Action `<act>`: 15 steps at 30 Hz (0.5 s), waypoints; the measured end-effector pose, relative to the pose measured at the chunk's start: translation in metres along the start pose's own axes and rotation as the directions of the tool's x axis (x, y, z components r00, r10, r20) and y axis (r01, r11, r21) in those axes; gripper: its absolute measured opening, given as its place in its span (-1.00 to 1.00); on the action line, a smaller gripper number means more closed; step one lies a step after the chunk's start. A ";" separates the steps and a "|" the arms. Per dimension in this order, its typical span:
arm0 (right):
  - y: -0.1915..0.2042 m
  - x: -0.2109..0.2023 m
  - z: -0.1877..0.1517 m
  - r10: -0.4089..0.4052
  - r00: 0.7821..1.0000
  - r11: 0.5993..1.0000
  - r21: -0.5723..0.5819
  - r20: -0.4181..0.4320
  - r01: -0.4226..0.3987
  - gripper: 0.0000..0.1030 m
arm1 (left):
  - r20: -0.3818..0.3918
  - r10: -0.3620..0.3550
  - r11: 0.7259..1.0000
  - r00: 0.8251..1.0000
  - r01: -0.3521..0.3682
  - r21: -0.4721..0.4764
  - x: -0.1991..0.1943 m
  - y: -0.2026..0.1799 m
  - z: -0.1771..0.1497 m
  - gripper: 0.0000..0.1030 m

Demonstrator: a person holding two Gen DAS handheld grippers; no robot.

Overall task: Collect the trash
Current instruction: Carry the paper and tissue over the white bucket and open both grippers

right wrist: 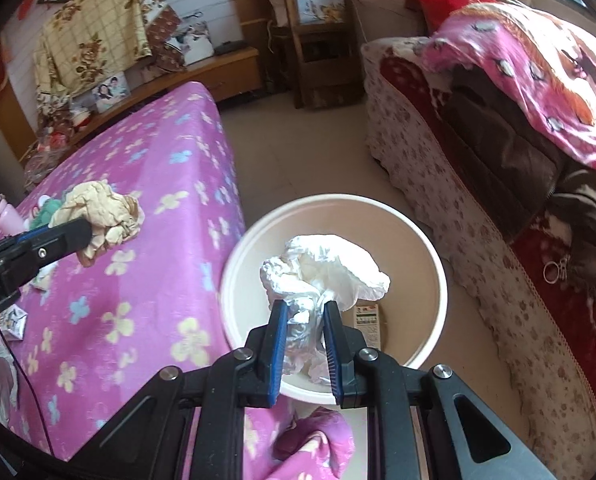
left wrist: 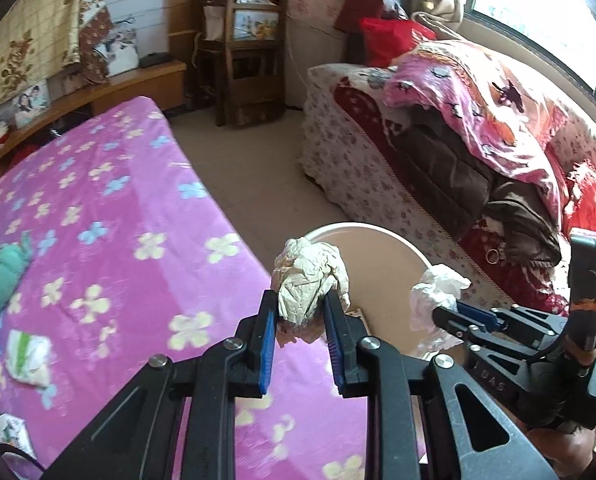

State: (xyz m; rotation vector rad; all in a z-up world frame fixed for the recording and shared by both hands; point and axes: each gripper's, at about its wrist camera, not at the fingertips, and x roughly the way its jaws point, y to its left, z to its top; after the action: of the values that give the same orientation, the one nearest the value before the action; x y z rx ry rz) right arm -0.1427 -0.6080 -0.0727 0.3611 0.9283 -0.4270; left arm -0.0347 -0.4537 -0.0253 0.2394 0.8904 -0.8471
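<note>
**A:** How far along is the trash run?

**B:** Midway, I judge. The right tool (right wrist: 305, 312) is clamped on a crumpled white wad (right wrist: 325, 272), held right above the open bin (right wrist: 437, 280). The left tool (left wrist: 299, 312) pinches a beige paper ball (left wrist: 309, 276) over the edge of the bed (left wrist: 118, 200), just beside the bin's rim, not over the opening.

**A:** Anything in the bin already?

**B:** One small printed carton (right wrist: 367, 322) lies on its bottom (partly behind the right tool's finger). Neither wad has been dropped.

**A:** And what's left?

**B:** On the bed, a crumpled white-and-green wrapper (left wrist: 28, 356) and a small printed packet (right wrist: 14, 320) near the edge look like trash. A teal cloth lump (left wrist: 4, 272) lies further off; I cannot tell whether it counts.

**A:** What can't you make out?

**B:** The bin's near wall is hidden behind the tools, so more could sit there. The bed's near corner is cut off, and the carton's label is too small to read.
</note>
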 end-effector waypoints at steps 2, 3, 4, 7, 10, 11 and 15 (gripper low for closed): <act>-0.005 0.005 0.000 -0.003 1.000 1.000 0.013 -0.006 0.003 -0.60 | -0.002 -0.014 1.000 1.000 0.014 -0.005 0.007 -0.002 0.002 -0.51; -0.008 0.008 0.000 -0.004 1.000 1.000 0.022 -0.008 0.004 -0.60 | -0.005 -0.030 1.000 1.000 0.030 -0.007 0.012 -0.004 0.003 -0.51; -0.012 0.010 0.001 -0.004 1.000 1.000 0.030 -0.009 0.005 -0.60 | -0.007 -0.038 0.999 0.999 0.038 -0.008 0.014 -0.005 0.004 -0.49; -0.017 0.018 0.003 -0.023 1.000 0.999 0.041 -0.015 0.024 -0.60 | -0.001 -0.057 0.998 0.998 0.057 -0.019 0.022 -0.006 0.006 0.09; -0.026 0.028 0.004 -0.026 0.999 0.997 0.075 -0.032 0.029 -0.58 | 0.011 -0.094 0.994 0.995 0.095 -0.050 0.022 -0.001 0.005 0.46; -0.029 0.030 0.004 -0.019 0.999 0.996 0.087 -0.033 0.022 -0.55 | 0.009 -0.089 0.995 0.996 0.090 -0.048 0.023 -0.001 0.005 0.46; -0.030 0.036 -0.001 0.000 0.999 0.996 0.088 -0.047 0.004 -0.54 | -0.003 -0.044 0.998 0.999 0.043 -0.038 0.023 0.002 0.001 0.46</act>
State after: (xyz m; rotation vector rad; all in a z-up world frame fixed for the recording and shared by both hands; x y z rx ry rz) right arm -0.1390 -0.6405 -0.1066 0.4527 0.9574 -0.4639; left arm -0.0245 -0.4651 -0.0424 0.1896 0.9171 -0.8697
